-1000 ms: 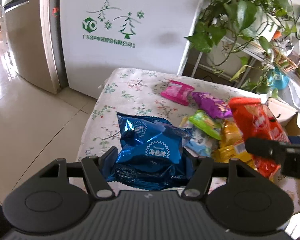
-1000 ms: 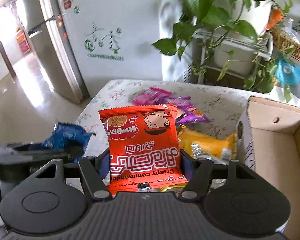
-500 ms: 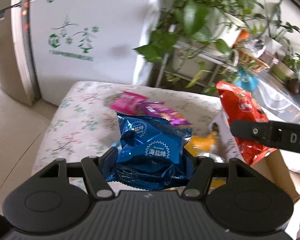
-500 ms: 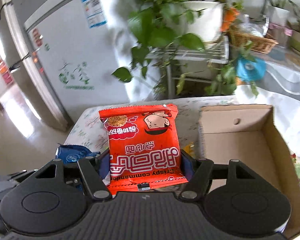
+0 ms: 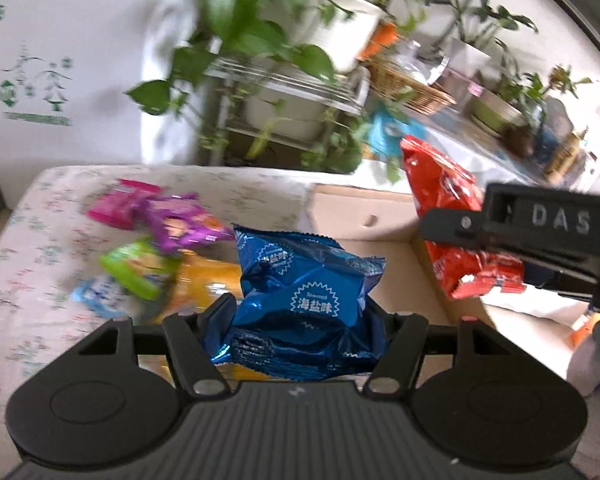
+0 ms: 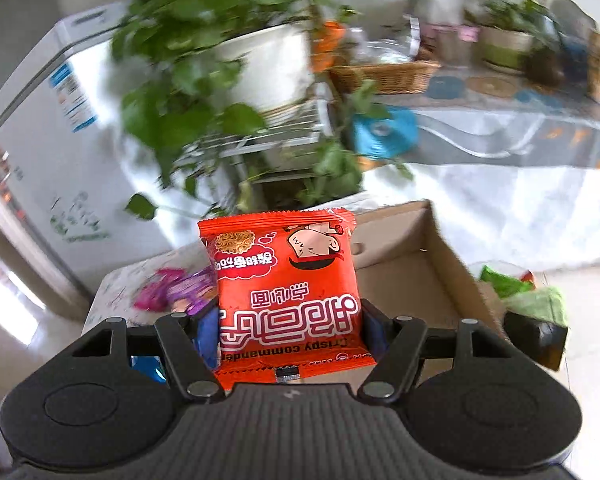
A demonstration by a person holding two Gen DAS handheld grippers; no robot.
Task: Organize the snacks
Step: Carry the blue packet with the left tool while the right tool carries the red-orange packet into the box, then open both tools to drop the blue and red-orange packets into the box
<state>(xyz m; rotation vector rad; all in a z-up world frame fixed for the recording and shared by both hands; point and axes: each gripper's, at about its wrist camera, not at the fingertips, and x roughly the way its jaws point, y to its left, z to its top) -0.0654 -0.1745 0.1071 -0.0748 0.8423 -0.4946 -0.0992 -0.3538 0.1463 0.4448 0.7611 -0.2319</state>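
Note:
My left gripper [image 5: 300,312] is shut on a crinkled blue snack bag [image 5: 304,284], held above the near edge of the flowered table [image 5: 28,240]. My right gripper [image 6: 290,320] is shut on a flat red noodle-snack packet [image 6: 288,280], which hangs over the left part of an open cardboard box [image 6: 420,280]. In the left wrist view the same red packet [image 5: 452,216] and the right gripper's black finger [image 5: 460,224] hover over the box [image 5: 360,216]. The box's floor looks bare where it shows.
Several loose packets lie on the table left of the box: pink [image 5: 120,202], purple [image 5: 180,228], green [image 5: 136,268], pale blue [image 5: 98,292] and yellow [image 5: 204,284]. Potted plants on a wire rack [image 5: 284,92] stand behind the table, a white fridge [image 5: 60,60] at the left.
Both grippers have swung to the right with their packets, from over the heap of snacks to over the cardboard box. The right gripper has also rolled. Neither grip has changed.

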